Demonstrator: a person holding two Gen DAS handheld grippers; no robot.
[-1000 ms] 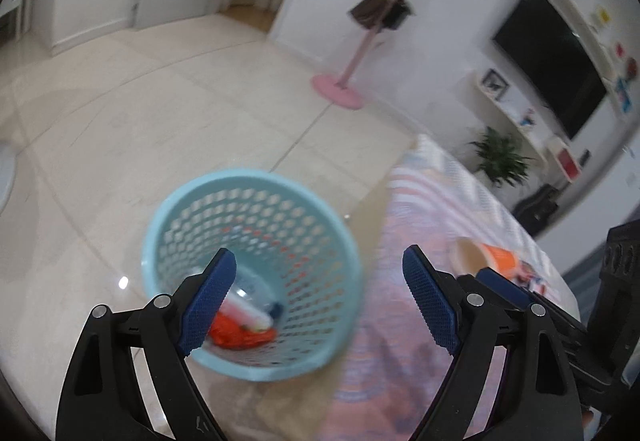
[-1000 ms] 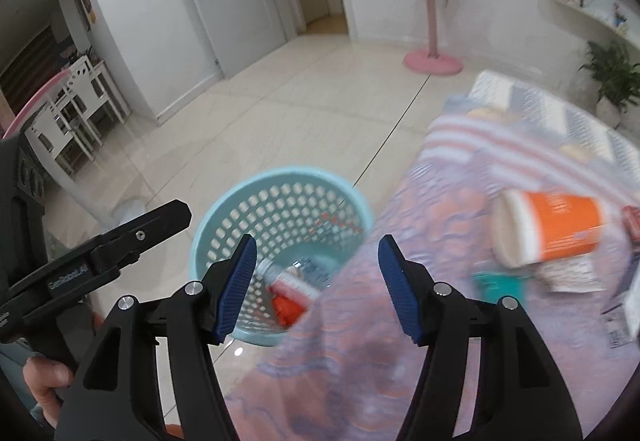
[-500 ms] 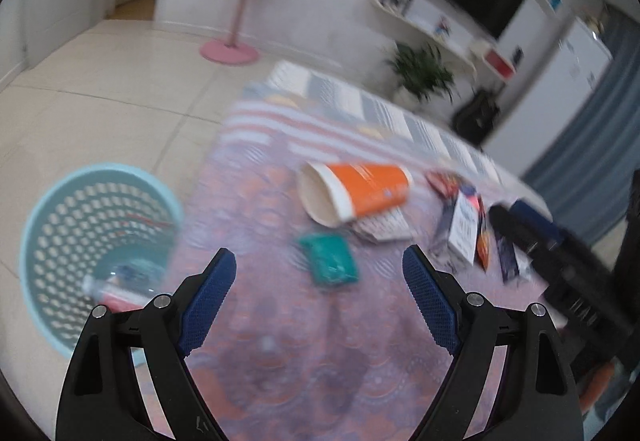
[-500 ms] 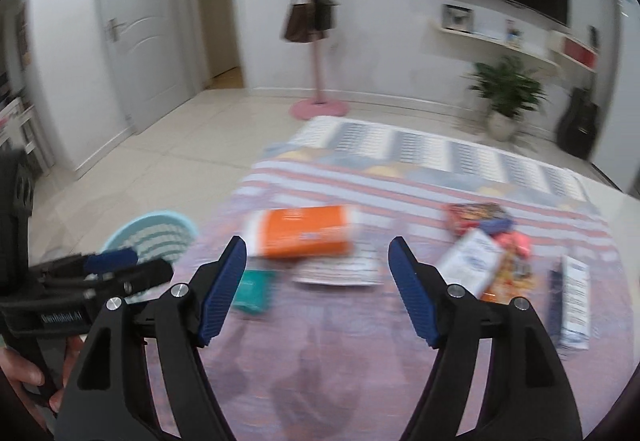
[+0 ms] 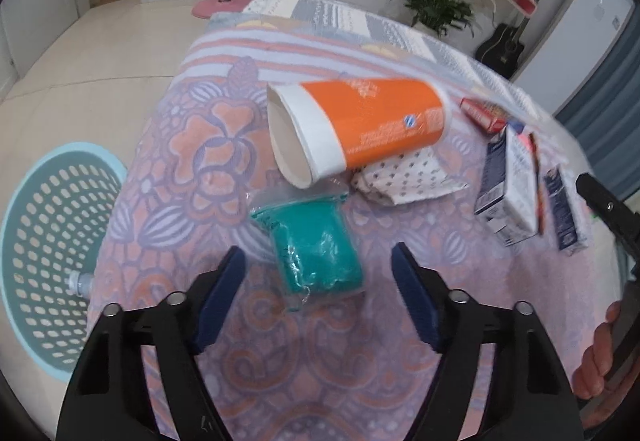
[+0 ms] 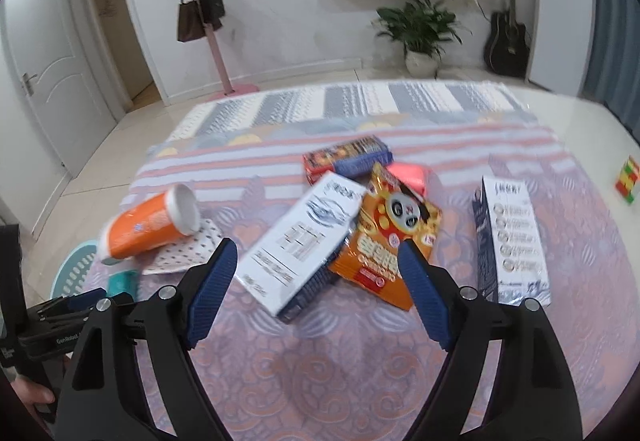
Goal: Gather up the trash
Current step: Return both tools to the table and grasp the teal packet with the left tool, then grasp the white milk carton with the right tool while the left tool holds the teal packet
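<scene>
Both empty, wide-open grippers swing back from the pale-blue perforated plastic basket [image 5: 48,257]: left gripper [image 5: 318,281] over the crumpled teal wrapper [image 5: 316,245], right gripper [image 6: 316,277] over the white carton [image 6: 300,245].

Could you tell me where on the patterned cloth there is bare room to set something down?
Free: the near strip in front of the white carton, and the striped far end beyond the red snack box. Crowded: the middle, from the orange paper cup to the orange panda snack bag.

A pink coat stand [image 6: 208,21] carries dark bags by the white door [image 6: 44,81]; a leafy potted plant [image 6: 420,37] stands near a black guitar [image 6: 508,41]. A multicoloured cube [image 6: 628,179] sits on the tabletop.
</scene>
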